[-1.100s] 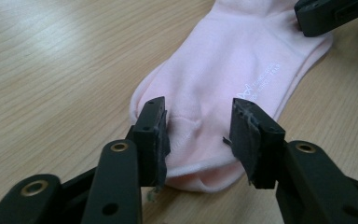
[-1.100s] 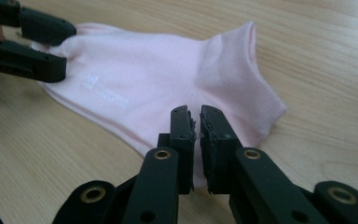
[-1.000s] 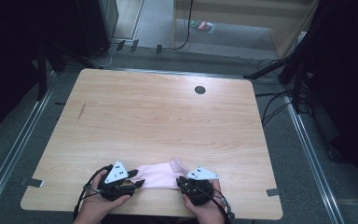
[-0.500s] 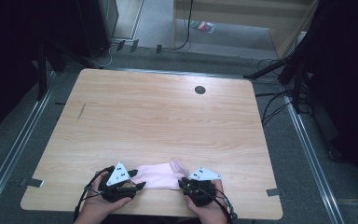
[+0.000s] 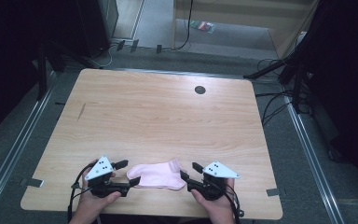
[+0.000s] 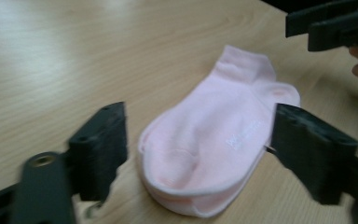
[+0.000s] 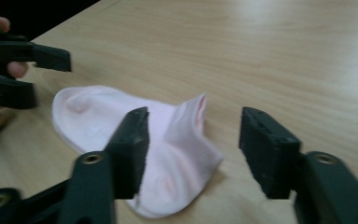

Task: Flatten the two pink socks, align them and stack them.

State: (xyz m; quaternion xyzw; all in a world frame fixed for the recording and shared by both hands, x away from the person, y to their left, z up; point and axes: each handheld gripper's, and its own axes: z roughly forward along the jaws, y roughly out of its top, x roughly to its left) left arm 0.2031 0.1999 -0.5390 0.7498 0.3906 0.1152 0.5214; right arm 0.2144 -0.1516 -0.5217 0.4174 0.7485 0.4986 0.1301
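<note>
A pale pink ankle sock [image 5: 157, 176] lies flat on the wooden table [image 5: 168, 121] near its front edge. My left gripper [image 5: 127, 171] is open at the sock's toe end, one jaw on either side of the toe. In the left gripper view the sock [image 6: 214, 140] lies between the parted jaws of the left gripper [image 6: 198, 128], which grip nothing. My right gripper [image 5: 190, 171] stands open at the cuff end. The right gripper view shows the sock [image 7: 168, 140] under the spread right gripper [image 7: 196, 130], with one jaw over the heel.
A dark round hole [image 5: 199, 89] sits in the table's far right part and a short dark mark [image 5: 81, 111] at its left. Metal rails [image 5: 14, 154] and cables [image 5: 275, 107] run on the floor beside the table.
Both grippers have moved outward, away from each other, and now stand farther from the sock's middle. The sock lies a little flatter and has barely moved.
</note>
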